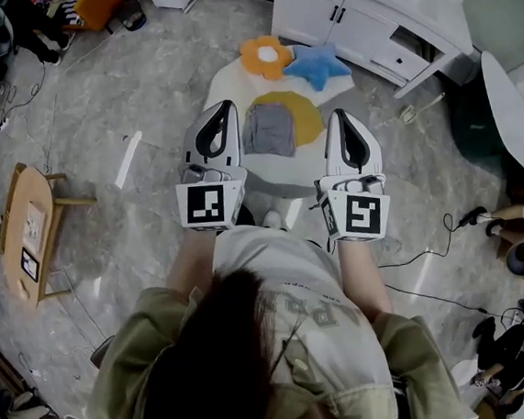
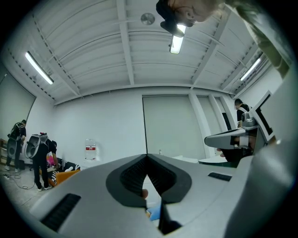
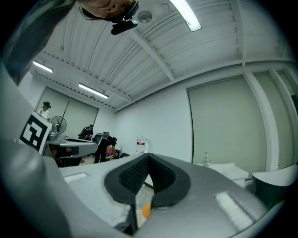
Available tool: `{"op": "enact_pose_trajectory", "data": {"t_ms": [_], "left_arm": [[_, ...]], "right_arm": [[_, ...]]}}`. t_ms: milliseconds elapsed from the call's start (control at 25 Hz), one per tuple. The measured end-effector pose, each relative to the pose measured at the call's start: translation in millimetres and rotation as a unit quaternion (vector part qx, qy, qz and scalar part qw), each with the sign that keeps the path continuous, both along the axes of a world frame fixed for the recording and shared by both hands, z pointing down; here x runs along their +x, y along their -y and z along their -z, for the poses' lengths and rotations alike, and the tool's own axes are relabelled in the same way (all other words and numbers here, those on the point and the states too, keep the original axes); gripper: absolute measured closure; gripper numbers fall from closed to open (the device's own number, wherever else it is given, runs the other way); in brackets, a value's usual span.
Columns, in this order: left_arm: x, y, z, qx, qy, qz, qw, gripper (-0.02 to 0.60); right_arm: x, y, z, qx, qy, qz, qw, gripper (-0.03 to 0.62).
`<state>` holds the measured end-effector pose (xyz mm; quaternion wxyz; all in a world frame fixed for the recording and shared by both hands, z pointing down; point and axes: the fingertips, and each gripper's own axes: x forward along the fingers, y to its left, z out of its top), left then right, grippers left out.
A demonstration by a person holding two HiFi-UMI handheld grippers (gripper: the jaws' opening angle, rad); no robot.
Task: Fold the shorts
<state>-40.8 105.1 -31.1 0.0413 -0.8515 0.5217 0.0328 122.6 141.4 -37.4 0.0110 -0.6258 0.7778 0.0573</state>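
Observation:
The grey shorts (image 1: pixel 268 130) lie folded into a small rectangle on a yellow round mat (image 1: pixel 306 115) on a low white table (image 1: pixel 283 185), seen in the head view. My left gripper (image 1: pixel 224 107) hangs just left of them, jaws shut and empty. My right gripper (image 1: pixel 339 115) hangs to the right of the mat, also shut with nothing in it. Both point level, away from the person. In the left gripper view the left gripper (image 2: pixel 147 158) shows its pads meeting, and so does the right gripper (image 3: pixel 148 158) in its own view. Neither gripper view shows the shorts.
An orange flower cushion (image 1: pixel 266 56) and a blue star cushion (image 1: pixel 319 63) lie at the table's far side. A white cabinet (image 1: pixel 363 10) stands beyond, a wooden stool (image 1: pixel 29 231) at left, a round white tabletop (image 1: pixel 511 111) at right. Cables cross the marble floor.

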Motion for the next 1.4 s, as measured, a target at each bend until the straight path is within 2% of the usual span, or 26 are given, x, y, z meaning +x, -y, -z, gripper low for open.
{"op": "enact_pose_trajectory", "data": {"t_ms": [320, 640, 880, 1040, 1160, 1280, 1400], "left_arm": [[1.4, 3.3, 10.5, 0.014, -0.001, 0.001, 0.9999, 0.571], [5.0, 8.9, 13.3, 0.022, -0.002, -0.004, 0.9997, 0.571], [1.0, 10.6, 13.7, 0.021, -0.004, -0.003, 0.9998, 0.571], [3.4, 9.3, 3.1, 0.014, 0.02, -0.007, 0.9997, 0.571], [7.2, 9.7, 6.2, 0.014, 0.007, -0.008, 0.9999, 0.572], [8.0, 11.7, 7.2, 0.017, 0.016, -0.009, 0.9997, 0.571], [9.2, 12.3, 8.9, 0.018, 0.01, -0.006, 0.9998, 0.572]], "right_arm": [[-1.1, 4.0, 4.0, 0.01, -0.01, 0.004, 1.0, 0.592], [4.1, 10.7, 3.0, 0.007, -0.032, -0.028, 0.999, 0.594], [0.3, 9.5, 6.8, 0.01, -0.037, -0.027, 0.999, 0.595], [2.0, 9.1, 8.6, 0.01, -0.038, -0.028, 0.999, 0.595], [2.6, 10.3, 11.4, 0.012, -0.035, -0.026, 0.999, 0.595], [4.2, 10.9, 11.3, 0.011, -0.036, -0.026, 0.999, 0.594], [7.0, 10.7, 8.7, 0.009, -0.044, -0.026, 0.999, 0.595]]}}
